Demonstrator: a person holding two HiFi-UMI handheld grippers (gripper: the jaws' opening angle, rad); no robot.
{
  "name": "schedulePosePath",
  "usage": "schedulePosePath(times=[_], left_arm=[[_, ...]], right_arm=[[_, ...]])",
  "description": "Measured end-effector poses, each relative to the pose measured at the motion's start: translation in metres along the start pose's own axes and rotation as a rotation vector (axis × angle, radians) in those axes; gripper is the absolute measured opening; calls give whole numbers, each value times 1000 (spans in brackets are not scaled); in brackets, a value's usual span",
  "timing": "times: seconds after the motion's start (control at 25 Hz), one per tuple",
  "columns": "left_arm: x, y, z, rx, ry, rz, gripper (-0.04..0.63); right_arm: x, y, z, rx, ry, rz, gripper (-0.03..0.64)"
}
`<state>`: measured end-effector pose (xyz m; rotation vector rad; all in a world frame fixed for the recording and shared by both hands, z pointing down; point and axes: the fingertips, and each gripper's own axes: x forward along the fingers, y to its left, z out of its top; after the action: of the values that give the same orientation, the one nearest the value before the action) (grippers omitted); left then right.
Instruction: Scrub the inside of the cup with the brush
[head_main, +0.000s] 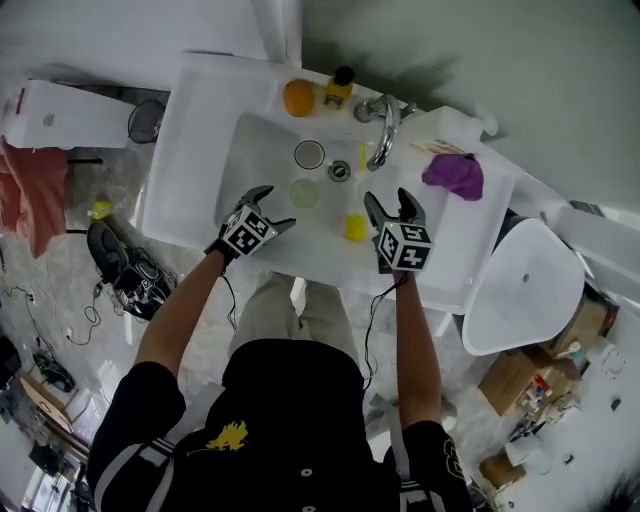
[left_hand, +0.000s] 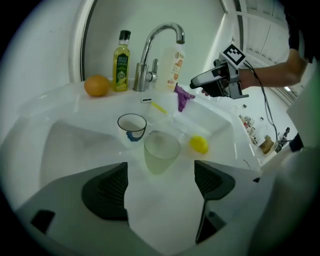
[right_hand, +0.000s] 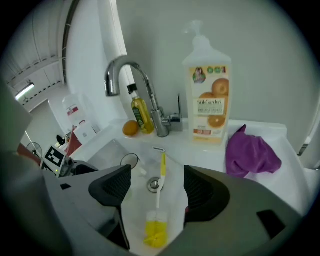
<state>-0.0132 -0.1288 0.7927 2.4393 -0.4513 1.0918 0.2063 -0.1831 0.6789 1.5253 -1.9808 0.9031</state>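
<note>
**Right gripper** (right_hand: 156, 189): jaws spread wide, nothing held, pads clear of everything. It hangs over the near right part of the sink basin (head_main: 250, 150).
- Straight below, framed between its jaws: the brush (right_hand: 159, 200), flat on the basin floor. Its yellow bristle head points to the near edge, and its thin handle runs past the drain (right_hand: 154, 185) toward the back.

**Left gripper** (left_hand: 160, 186): jaws equally wide, empty, above the near left edge of the basin.
- Straight ahead: a translucent pale-green cup (left_hand: 161, 150), upright, mouth up, mid-basin.
- Just beyond: a white cup with a dark rim (left_hand: 132, 125), upright.
- Which cup is meant cannot be told. The pale one lies in line with the jaws.

**Back edge of the counter** (head_main: 190, 170): orange (left_hand: 97, 85), oil bottle (left_hand: 120, 62), faucet (left_hand: 155, 50), soap bottle (right_hand: 207, 95). A purple cloth (right_hand: 250, 152) sits at the back right corner.

**Step in hand (judged):** picking up; scrubbing not begun.
- **Brush:** the right gripper should take the handle, not the bristles. It should sit square across the handle near the middle, low enough for the pads to catch a thin stick lying flat.
- **Cup:** the left gripper should close across the wall with moderate force, since a thin wall may flex or slip when wet. It should then tilt the mouth toward the brush so the head enters straight.
</note>
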Motion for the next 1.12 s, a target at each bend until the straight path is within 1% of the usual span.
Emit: schedulePosePath(times=[0.12, 0.28, 0.4, 0.48, 0.56, 0.68, 0.84, 0.92, 0.96, 1.0, 1.04, 1.12], left_arm=[[27, 13, 0, 17, 40, -22, 426], [58, 12, 2, 59, 51, -61, 435], [78, 11, 3, 75, 55, -89, 437], [89, 10, 5, 82, 49, -97, 438], [97, 11, 8, 99, 41, -92, 439], [98, 11, 13, 121, 20, -62, 437], [94, 15, 17, 89, -13, -31, 436], [90, 15, 19, 85, -25, -25, 417], [87, 15, 21, 87, -34, -19, 386], [85, 16, 23, 90, -43, -13, 385], [82, 16, 25, 93, -52, -6, 385], [75, 16, 30, 96, -71, 5, 383]], right_arm=[[40, -6, -18, 11, 58, -4, 332], [80, -8, -43, 52, 122, 6, 313], [106, -10, -59, 65, 169, 3, 302], [120, -13, -63, 74, 182, -5, 296], [130, -15, -63, 76, 188, -15, 282], [138, -14, -66, 66, 209, -25, 244], [141, -10, -73, 41, 232, -24, 212], [141, -9, -74, 33, 233, -26, 165], [140, -9, -73, 20, 234, -28, 124], [139, -8, -72, 4, 234, -29, 80], [138, -7, -70, -12, 232, -29, 68], [131, -4, -66, -39, 218, -25, 63]])
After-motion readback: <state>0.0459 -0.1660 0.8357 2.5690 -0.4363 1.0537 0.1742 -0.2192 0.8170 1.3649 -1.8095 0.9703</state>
